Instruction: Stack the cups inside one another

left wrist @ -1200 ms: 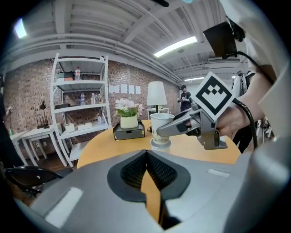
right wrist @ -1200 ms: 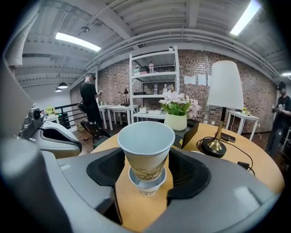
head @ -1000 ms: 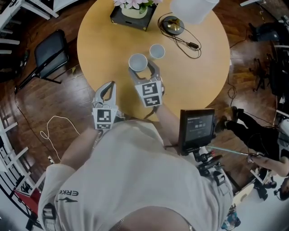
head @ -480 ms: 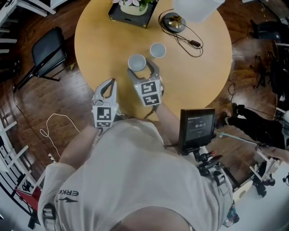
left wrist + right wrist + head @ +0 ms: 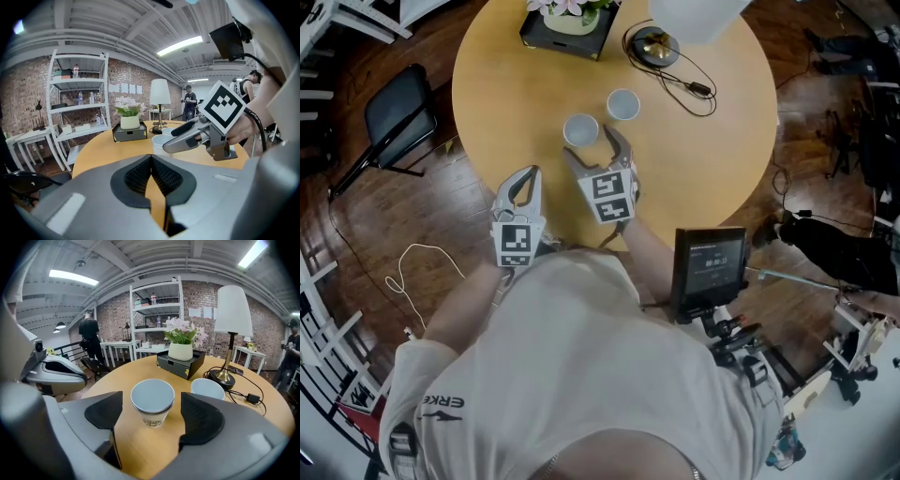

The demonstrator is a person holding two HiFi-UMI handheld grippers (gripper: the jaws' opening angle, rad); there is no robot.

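- Right grey handheld gripper (image 5: 151, 417): jaws, just opening, stand spread either side of a white paper cup (image 5: 152, 398) on the round wooden table (image 5: 136, 446), not touching it.
- Left grey handheld gripper (image 5: 151, 158): jaws pressed together, empty.

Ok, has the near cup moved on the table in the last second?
No. The near cup sits just down and left of the far cup in the head view, with the same gap between them as before.
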